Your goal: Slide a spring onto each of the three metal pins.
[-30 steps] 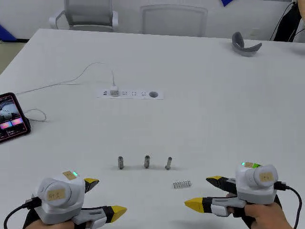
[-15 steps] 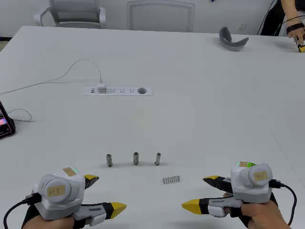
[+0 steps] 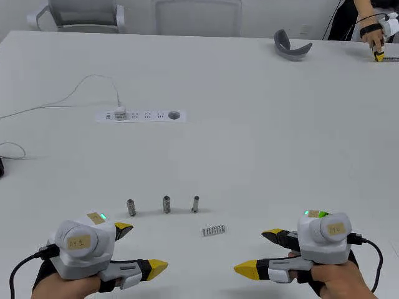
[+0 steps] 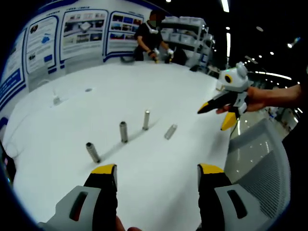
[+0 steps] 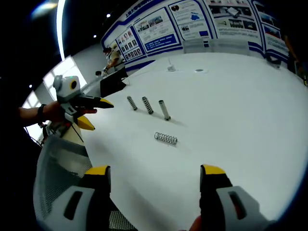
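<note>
On the white table (image 3: 262,124), near its front edge, three metal pins were stood upright in a row: the left pin (image 3: 131,207), the middle pin (image 3: 166,204) and the right pin (image 3: 196,204). The left and middle pins were seen to carry coils, while the right pin appeared bare. A loose spring (image 3: 213,230) was laid flat just in front of the right pin, apart from it, and was judged to be the last one to be fitted.

The left gripper (image 3: 142,248) and the right gripper (image 3: 254,251) were held low on either side of the row. The fingers of each were spread wide, with nothing between them. This placing was judged to leave the spring within reach of the right gripper, with the left gripper free to steady a pin. A power strip (image 3: 140,116) was set farther back, well apart from the work.

In the left gripper view, the coils on the pins could not be made out. Whether the pins were fixed into the table or merely stood on it could not be determined. Both hands were cut off by the lower edge of the head view.
</note>
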Action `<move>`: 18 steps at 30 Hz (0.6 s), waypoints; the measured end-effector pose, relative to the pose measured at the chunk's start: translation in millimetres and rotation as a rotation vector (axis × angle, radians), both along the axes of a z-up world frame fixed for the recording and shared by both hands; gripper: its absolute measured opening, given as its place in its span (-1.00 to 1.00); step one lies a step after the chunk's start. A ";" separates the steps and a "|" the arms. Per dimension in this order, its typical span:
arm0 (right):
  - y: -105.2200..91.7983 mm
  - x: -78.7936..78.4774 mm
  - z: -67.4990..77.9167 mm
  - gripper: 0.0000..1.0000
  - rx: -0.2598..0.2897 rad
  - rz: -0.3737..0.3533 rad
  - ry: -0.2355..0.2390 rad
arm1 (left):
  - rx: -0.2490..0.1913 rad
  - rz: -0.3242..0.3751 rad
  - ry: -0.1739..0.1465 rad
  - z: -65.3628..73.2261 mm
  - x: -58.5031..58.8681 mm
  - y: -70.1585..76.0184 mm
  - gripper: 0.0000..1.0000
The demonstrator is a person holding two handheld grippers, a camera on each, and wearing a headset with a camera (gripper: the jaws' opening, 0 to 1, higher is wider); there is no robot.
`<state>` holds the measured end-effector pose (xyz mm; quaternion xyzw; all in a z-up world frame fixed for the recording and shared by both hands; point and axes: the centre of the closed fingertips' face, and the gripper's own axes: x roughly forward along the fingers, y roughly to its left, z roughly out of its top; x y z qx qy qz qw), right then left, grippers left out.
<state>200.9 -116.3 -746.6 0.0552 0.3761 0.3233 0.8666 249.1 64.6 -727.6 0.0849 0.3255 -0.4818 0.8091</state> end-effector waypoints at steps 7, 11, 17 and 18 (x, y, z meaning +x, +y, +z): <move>-2.9 -1.2 0.4 0.55 0.000 -0.007 0.001 | 0.001 -0.026 -0.001 -1.4 -0.9 -10.0 0.38; -3.4 -2.9 0.3 0.55 0.000 -0.009 0.001 | 0.001 -0.038 -0.001 -1.7 -0.2 -15.3 0.37; -3.0 -7.7 -0.7 0.56 -0.001 -0.009 0.009 | 0.005 -0.064 -0.009 -1.7 2.7 -27.3 0.37; -3.1 -8.3 -0.9 0.56 -0.002 -0.009 0.010 | 0.005 -0.068 -0.011 -1.4 3.2 -29.2 0.36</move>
